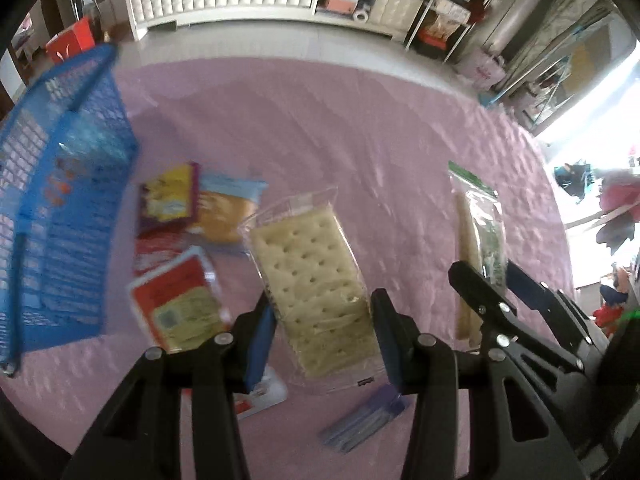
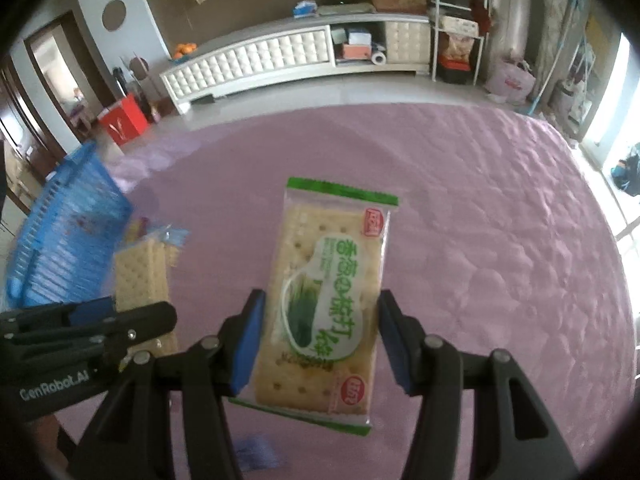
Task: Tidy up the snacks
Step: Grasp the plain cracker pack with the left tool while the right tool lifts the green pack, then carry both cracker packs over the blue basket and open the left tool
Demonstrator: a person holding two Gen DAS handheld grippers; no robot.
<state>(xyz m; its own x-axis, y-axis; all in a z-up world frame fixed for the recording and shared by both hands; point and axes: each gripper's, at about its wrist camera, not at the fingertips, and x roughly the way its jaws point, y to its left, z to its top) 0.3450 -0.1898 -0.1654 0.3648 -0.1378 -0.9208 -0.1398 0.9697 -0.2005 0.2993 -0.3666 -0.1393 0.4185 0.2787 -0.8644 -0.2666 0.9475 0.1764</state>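
Two grippers each clamp a cracker pack above the pink cloth point(image 2: 480, 220), left gripper point(image 1: 324, 332) on a clear pack point(image 1: 312, 280), right gripper point(image 2: 320, 340) on a green pack point(image 2: 332, 300) (slippery film), which could slide out before reaching the basket point(image 1: 60, 208).

The blue basket point(image 1: 60, 208) is smeared by motion blur and cut off by the left edge in both wrist views. The print on the yellow and red snack packets point(image 1: 172, 248) beside it is too blurred to read. The left hand-held gripper point(image 1: 324, 336) hides the lower end of the clear cracker pack point(image 1: 312, 264), and a small purple packet point(image 1: 364, 420) under it is too blurred to identify.
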